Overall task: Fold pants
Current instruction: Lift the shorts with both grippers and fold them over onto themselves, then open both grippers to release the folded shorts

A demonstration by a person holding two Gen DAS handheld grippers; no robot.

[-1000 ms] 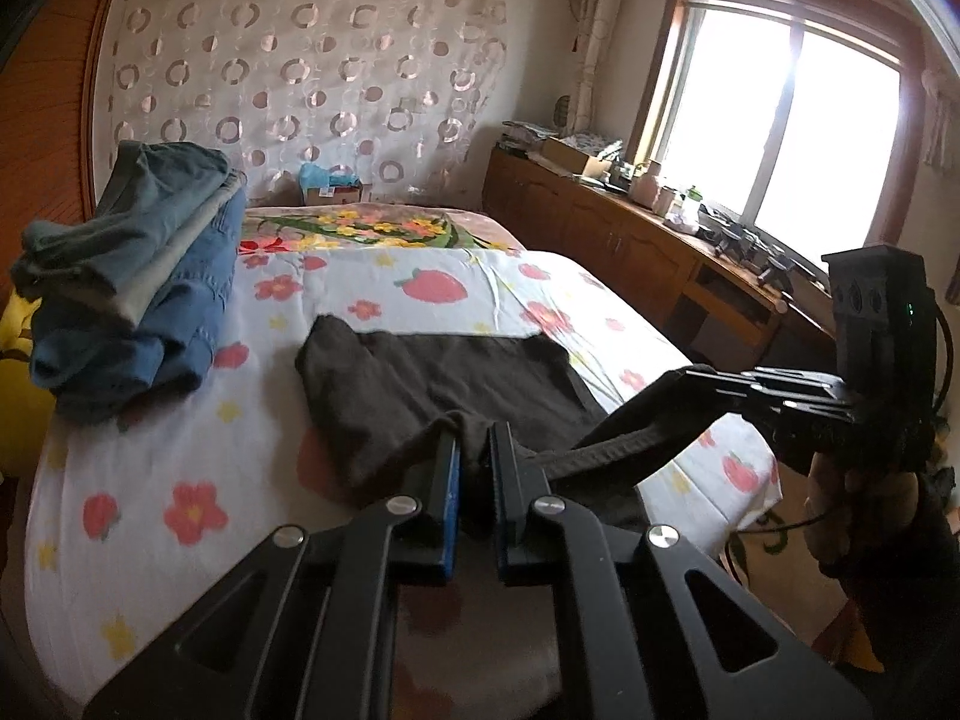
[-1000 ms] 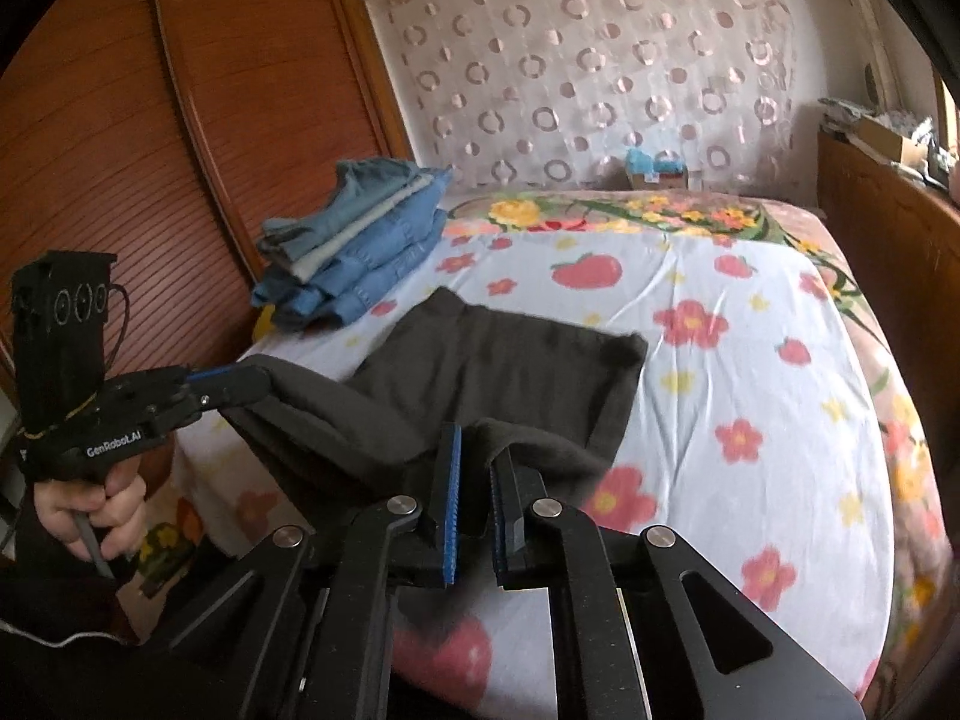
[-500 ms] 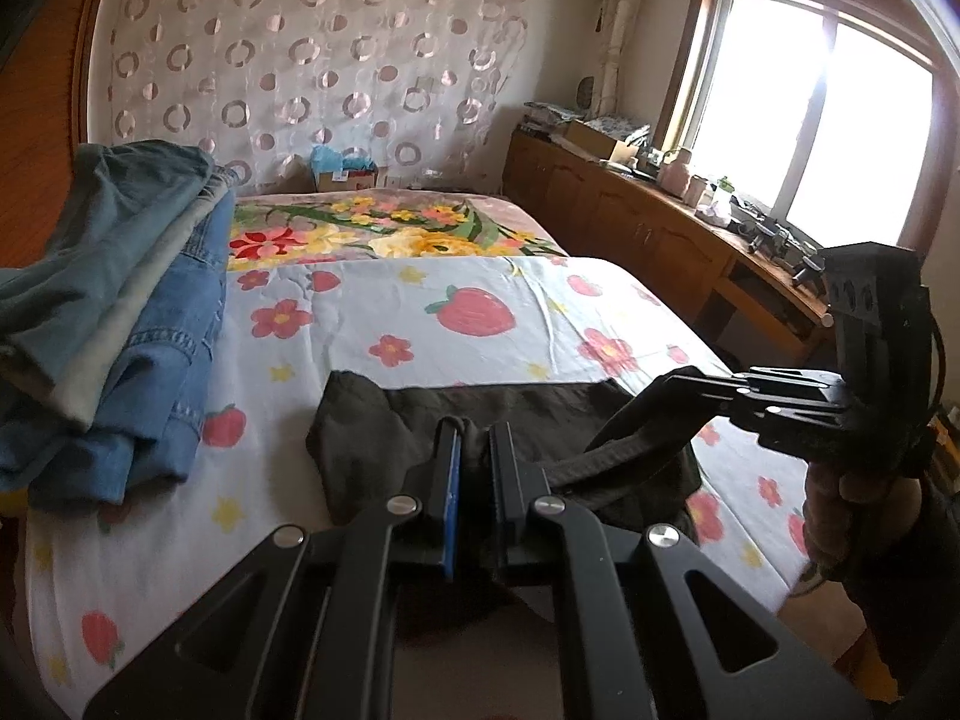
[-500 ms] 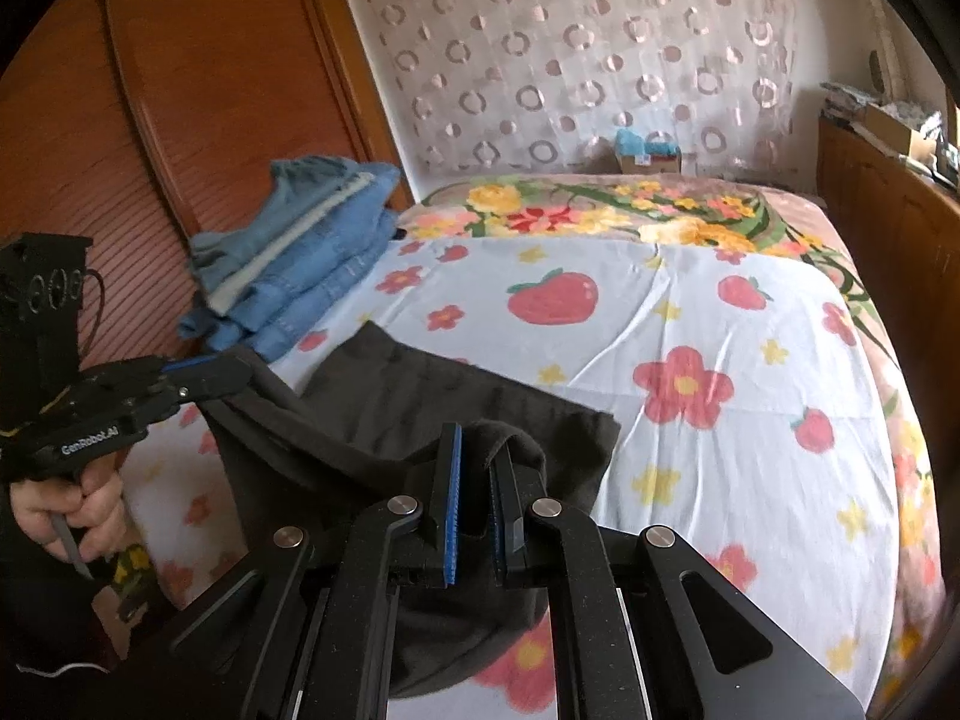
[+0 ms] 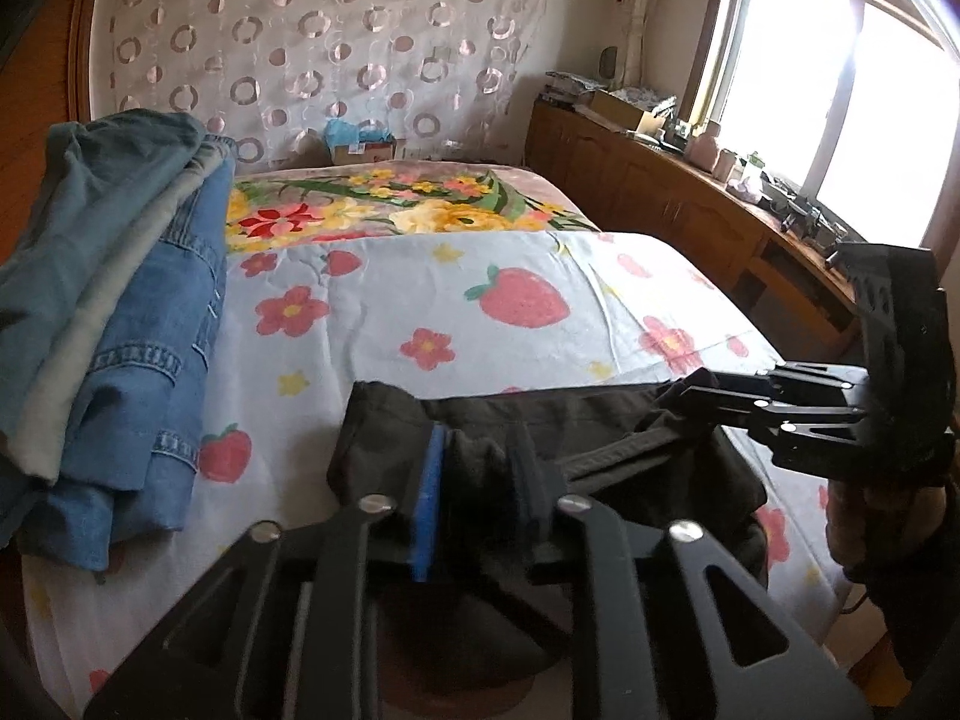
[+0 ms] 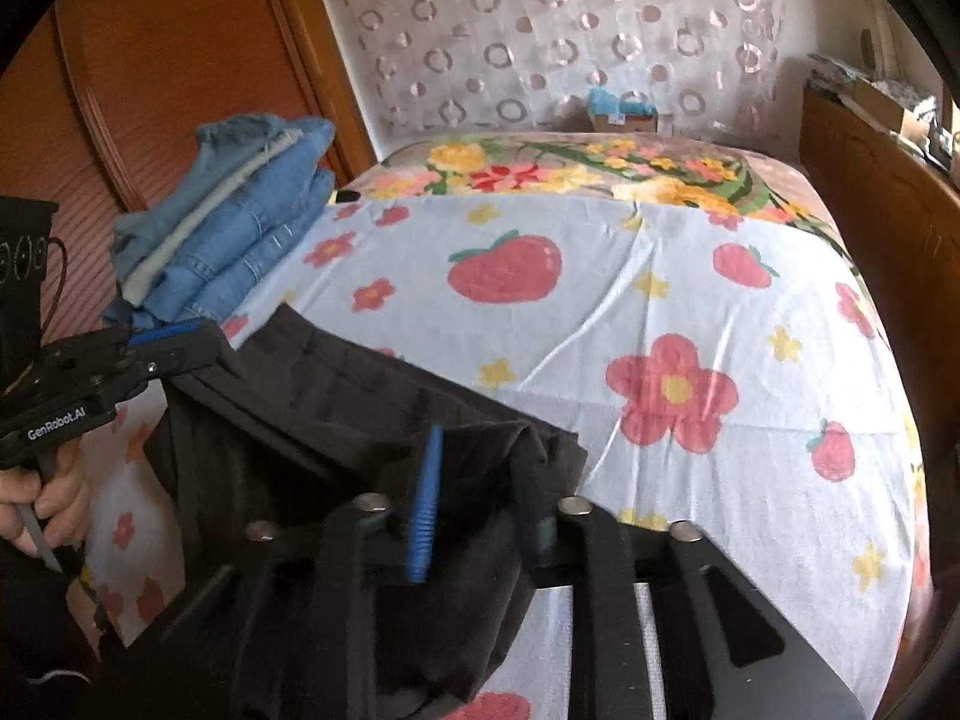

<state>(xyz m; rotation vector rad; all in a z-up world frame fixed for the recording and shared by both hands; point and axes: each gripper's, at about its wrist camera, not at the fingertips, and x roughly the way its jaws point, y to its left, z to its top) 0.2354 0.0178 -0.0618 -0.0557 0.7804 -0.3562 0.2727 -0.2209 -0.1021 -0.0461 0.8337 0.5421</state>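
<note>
The dark brown pants point(image 5: 576, 420) point(image 6: 336, 408) lie folded over near the bed's front edge. In the left wrist view my left gripper point(image 5: 480, 480) straddles a bunched fold at the left end. Its jaws are opening and the blue pad stands off the cloth. My right gripper point(image 6: 477, 498) straddles the right end the same way, jaws opening, with loose fabric between the pads. Each gripper shows in the other's view: the right gripper point(image 5: 690, 399) at the pants' right edge, the left gripper point(image 6: 180, 351) at their left edge, held by a hand point(image 6: 48, 498).
A stack of folded blue jeans point(image 5: 120, 300) point(image 6: 240, 240) sits on the bed's left side. The flowered sheet point(image 5: 390, 288) point(image 6: 660, 312) stretches beyond the pants. A wooden cabinet point(image 5: 660, 198) lines the right wall under a window; a wardrobe point(image 6: 150, 90) stands left.
Both grippers moved forward over the bed and sank, laying the held end of the pants onto the rest. Their jaws, shut on the fabric before, now stand apart.
</note>
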